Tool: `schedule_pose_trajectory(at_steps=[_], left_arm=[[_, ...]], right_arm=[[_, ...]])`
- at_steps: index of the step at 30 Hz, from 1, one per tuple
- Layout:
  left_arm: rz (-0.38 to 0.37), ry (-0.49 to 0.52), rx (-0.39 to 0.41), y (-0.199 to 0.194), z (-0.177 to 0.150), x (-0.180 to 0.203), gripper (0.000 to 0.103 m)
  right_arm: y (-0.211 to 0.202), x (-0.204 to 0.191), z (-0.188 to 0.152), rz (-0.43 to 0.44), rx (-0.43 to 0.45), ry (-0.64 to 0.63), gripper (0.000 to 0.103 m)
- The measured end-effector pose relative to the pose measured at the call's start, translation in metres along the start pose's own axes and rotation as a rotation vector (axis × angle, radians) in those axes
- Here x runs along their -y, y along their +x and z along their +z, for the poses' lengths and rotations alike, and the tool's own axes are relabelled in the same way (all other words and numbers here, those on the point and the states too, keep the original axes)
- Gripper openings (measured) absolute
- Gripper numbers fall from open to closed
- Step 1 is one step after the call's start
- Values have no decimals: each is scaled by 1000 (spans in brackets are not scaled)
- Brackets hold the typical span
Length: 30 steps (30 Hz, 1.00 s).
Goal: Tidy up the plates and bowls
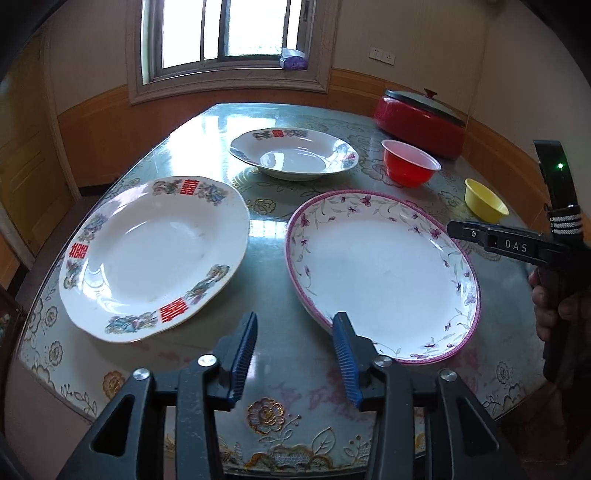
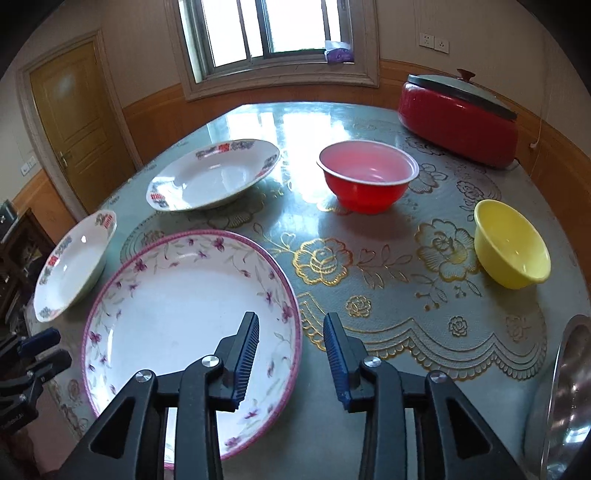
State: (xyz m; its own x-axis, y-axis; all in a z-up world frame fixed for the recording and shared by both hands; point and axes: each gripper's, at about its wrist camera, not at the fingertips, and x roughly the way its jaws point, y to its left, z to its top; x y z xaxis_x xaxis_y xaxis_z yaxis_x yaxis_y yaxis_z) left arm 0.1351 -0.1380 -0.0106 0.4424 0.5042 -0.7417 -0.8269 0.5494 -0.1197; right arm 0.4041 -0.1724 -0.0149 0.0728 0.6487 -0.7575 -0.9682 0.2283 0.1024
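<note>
Left hand-held gripper [image 1: 294,354] released, right hand-held gripper [image 2: 291,356] released, straddling pink-rimmed plate [image 2: 177,295] edge

Scene is lit by daylight from the window [image 1: 229,33], which is blown out to white. Strong glare is thrown across the glossy table [image 2: 295,122]. Soft shadows are cast under the red bowl [image 2: 367,177]. Heavy fisheye bending and dark vignetting are seen at the corners. Focus is sharp.
</note>
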Motion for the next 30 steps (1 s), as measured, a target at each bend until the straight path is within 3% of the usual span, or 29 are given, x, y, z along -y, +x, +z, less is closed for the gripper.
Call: schedule_pose_trajectory(at_steps=[6,10,12,13,14,15,19,23,26,30], left_arm=[[-4,-91,53,-19,11,-38,51],[19,-128,76,-27,16,-65,60],[31,-151,87,-31,18,-82,64],[34,-165,92,-33,20,-91,67],[31,-183,97,-35,21,-101,71],[25,-203,105,-37,22,-112,79],[25,-258,139,-41,25,-154,93],[39,-329,93,-26,25,-197,103],[-9,-388,61,-15,23,-222,103],[-16,-385,50,0,28,-239,103]], right_arm=[[1,-51,11,190,1,-70,43],[13,-99,15,336,-37,-142,44],[21,-121,17,411,-57,-150,56],[25,-131,19,435,-66,-147,74],[30,-139,22,460,-72,-145,83],[34,-147,26,484,-75,-145,83],[55,-172,40,521,-88,-134,83],[80,-181,54,505,-121,-97,83],[91,-186,64,490,-128,-87,83],[108,-197,70,489,-167,-92,83]])
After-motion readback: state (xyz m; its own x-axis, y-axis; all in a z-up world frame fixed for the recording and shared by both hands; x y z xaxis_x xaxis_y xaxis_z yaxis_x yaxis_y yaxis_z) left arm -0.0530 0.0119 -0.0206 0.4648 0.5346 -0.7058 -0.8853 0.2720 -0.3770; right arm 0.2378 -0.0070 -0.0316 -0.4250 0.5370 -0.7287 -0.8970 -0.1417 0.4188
